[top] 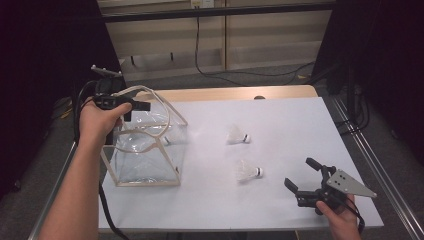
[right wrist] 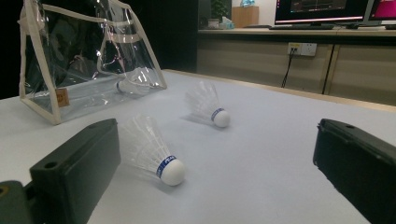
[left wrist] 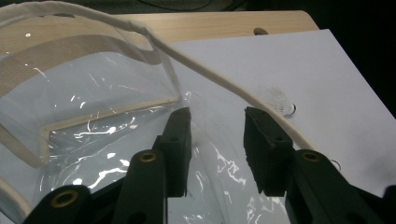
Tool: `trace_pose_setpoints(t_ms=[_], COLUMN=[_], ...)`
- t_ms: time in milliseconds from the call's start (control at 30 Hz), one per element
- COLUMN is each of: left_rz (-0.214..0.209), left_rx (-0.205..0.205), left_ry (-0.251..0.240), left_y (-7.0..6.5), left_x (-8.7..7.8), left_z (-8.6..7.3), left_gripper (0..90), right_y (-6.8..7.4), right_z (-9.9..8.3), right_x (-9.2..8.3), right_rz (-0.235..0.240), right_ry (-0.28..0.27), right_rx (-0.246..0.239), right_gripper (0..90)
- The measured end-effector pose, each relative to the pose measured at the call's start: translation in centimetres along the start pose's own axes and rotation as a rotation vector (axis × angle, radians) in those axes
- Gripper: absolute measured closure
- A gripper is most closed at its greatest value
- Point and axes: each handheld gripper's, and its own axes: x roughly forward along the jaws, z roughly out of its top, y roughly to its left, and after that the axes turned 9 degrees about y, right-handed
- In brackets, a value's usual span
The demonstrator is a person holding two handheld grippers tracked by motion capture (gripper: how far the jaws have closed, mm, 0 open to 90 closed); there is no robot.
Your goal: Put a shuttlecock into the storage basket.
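The left gripper [top: 131,107] hangs over the open top of the clear bag [top: 147,150] at the table's [top: 280,205] left side, pointing down into it. In the left gripper view its jaws stand partly apart above the bag's crumpled clear wall, with nothing pinched between the pads; the bag's cream strap [left wrist: 224,84] runs slanting just past the outer jaw, close to it, and whether it touches I cannot tell. One shuttlecock [right wrist: 133,84] lies inside the bag, on its floor near the wall that faces the middle of the table, below and ahead of the left jaws.

The bag stands upright on its cream-edged base, mouth open, handles looping up toward the left hand [top: 97,122].

Two more shuttlecocks lie loose on the white table. The far one [top: 237,135] rests near the table's middle, cork pointing right. The near one [top: 248,171] lies closer to the person, cork also to the right.

The right gripper [top: 302,176] sits low at the table's near right corner, held in the right hand [top: 340,215], jaws wide apart and empty. They point toward the near shuttlecock, which lies a little way ahead of them, closer to one jaw in the right gripper view, not touching either. The far shuttlecock lies beyond it, between the jaws' lines of sight.
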Motion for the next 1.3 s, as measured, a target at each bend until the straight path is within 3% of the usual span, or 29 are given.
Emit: trace_pose_setpoints(t_ms=[700, 1033, 1300], left_rz=[-0.113, -0.155, -0.182], left_rx=[0.118, 0.194, 0.230], left_ry=[-0.016, 0.012, 0.022], left_y=[-3.8, -6.0, -7.4], left_x=[-0.4, 0.0, 0.6], left_z=[-0.1, -0.2, -0.3], left_gripper=[42.7, 33.7, 23.9], right_y=[0.0, 0.0, 0.0], right_z=[0.0, 0.0, 0.0], right_x=[0.0, 0.0, -0.1], right_rz=[0.000, 0.001, 0.003], right_ry=[-0.004, -0.003, -0.004], right_rx=[-0.002, -0.002, 0.000], right_gripper=[0.3, 0.3, 0.2])
